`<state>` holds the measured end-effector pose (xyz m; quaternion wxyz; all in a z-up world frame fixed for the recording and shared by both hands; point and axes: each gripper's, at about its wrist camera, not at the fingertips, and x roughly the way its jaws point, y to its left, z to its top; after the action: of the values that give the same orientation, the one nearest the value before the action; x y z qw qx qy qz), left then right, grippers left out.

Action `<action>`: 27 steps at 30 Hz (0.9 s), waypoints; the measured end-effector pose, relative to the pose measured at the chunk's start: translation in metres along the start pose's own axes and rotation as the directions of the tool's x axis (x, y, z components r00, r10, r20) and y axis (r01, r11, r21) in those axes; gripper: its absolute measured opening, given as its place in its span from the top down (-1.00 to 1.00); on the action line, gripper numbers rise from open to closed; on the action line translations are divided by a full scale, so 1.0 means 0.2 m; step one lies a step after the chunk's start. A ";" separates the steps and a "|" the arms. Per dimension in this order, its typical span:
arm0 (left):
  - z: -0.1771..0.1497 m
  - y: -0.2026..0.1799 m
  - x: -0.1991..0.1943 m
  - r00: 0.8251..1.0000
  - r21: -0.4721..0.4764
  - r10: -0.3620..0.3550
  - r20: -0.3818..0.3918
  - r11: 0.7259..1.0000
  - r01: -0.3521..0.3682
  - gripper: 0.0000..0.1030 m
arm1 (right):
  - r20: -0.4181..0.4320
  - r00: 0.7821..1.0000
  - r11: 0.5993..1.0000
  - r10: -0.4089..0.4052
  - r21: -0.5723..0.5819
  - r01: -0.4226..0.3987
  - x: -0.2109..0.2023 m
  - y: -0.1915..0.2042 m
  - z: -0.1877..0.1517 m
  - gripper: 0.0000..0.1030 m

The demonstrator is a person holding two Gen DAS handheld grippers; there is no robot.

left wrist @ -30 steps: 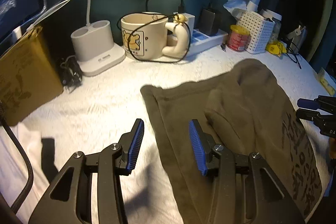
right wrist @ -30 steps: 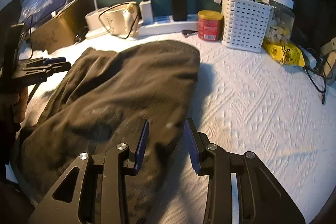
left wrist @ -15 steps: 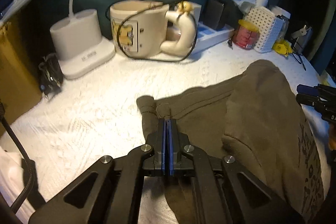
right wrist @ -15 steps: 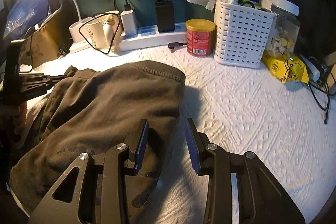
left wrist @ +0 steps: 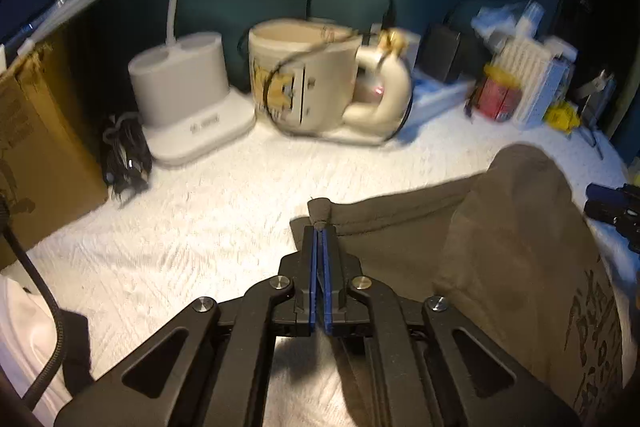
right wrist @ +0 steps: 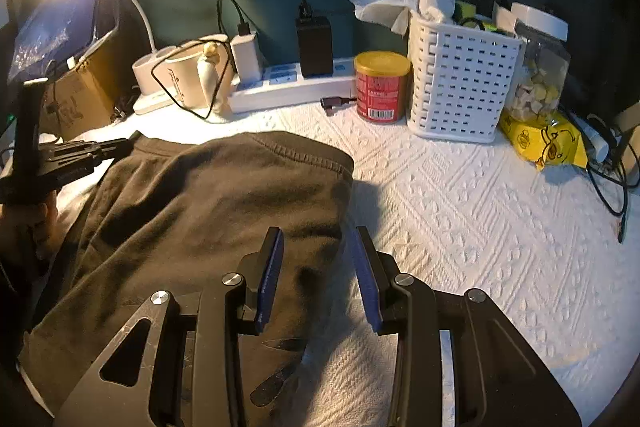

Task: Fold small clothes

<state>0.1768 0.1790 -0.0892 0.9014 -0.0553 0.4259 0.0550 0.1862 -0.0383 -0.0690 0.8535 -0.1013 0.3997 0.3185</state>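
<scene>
White textured cloth-covered tabletop (right wrist: 460, 211), crowded along its back edge.

A dark olive-brown garment (right wrist: 208, 211) lies spread over the near left part. Along the back stand a white plastic lamp base (left wrist: 188, 95), a cream ceramic mug with a cartoon print (left wrist: 304, 79), a white power strip (right wrist: 288, 87), a red tin with a gold lid (right wrist: 380, 87), a white perforated plastic basket (right wrist: 460, 87), and a yellow packet (right wrist: 548, 139). A brown cardboard box (left wrist: 36, 151) sits at far left.
</scene>
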 end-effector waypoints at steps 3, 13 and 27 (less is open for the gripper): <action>0.00 0.01 -0.04 1.000 -0.027 0.014 -0.018 1.000 -0.015 0.87 | -0.005 1.000 1.000 0.000 0.005 0.000 0.00 -0.01 0.00 0.26; 0.01 -0.15 -0.22 0.995 -0.008 -0.097 0.035 0.995 0.097 0.08 | 0.016 1.000 1.000 0.002 0.016 -0.003 -0.07 -0.01 -0.02 0.26; -0.08 -0.28 -0.10 0.983 0.063 -0.184 -0.016 0.981 0.185 0.90 | 0.016 1.000 0.998 -0.019 0.062 0.018 -0.04 -0.10 -0.02 0.26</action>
<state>0.1605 0.1196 -0.0803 0.9018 -0.0657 0.4249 -0.0430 0.1925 -0.0598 -0.0667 0.8626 -0.0758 0.4012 0.2988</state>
